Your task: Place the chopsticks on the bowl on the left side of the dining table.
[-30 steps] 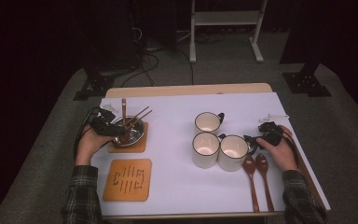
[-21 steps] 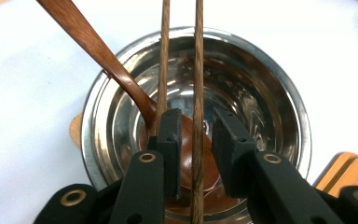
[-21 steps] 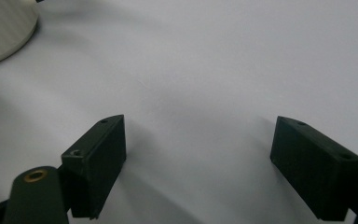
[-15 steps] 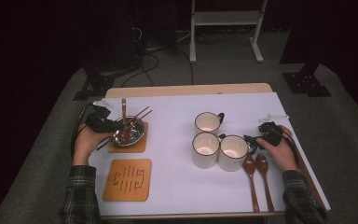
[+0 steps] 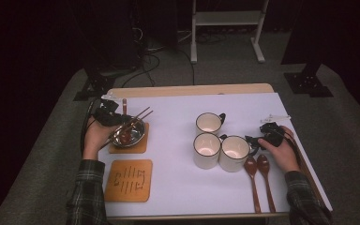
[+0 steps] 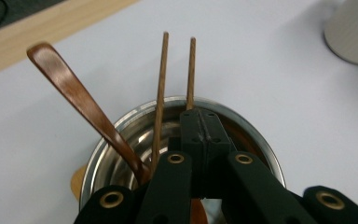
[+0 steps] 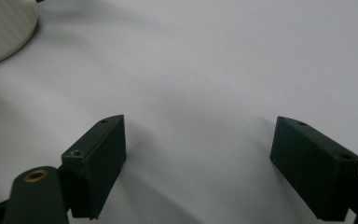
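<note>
the left tool (image 5: 108, 115) sits over the back left part of the metal bowl (image 5: 128, 134), and in the left gripper view (image 6: 200, 128) its jaws are pressed together. they've just been closing. one chopstick (image 6: 190, 70) runs right into the closed tips, so it looks pinched there, though the exact contact spot is hidden by the jaws. the other chopstick (image 6: 158, 98) lies just beside the jaws on their left, and i can't tell if it's caught too. both sticks poke out past the bowl's far rim over the white tabletop (image 5: 178, 187).

a brown wooden spoon (image 6: 84, 105) leans in the same bowl, handle sticking up and away to the left of the chopsticks. the bowl rests on an orange coaster (image 5: 139, 147) near the tabletop's left edge, and a second orange coaster (image 5: 129, 180) with a line pattern lies nearer the person, bare.

over on the right, the right tool (image 5: 255, 139) rests low by the handle of the nearest mug (image 5: 234, 153). its own view (image 7: 198, 158) shows the jaws spread wide with just white tabletop between them, holding nothing. three white mugs are clustered mid-table, and two more wooden spoons (image 5: 258, 180) lie side by side just in front of the right hand (image 5: 283, 152).
</note>
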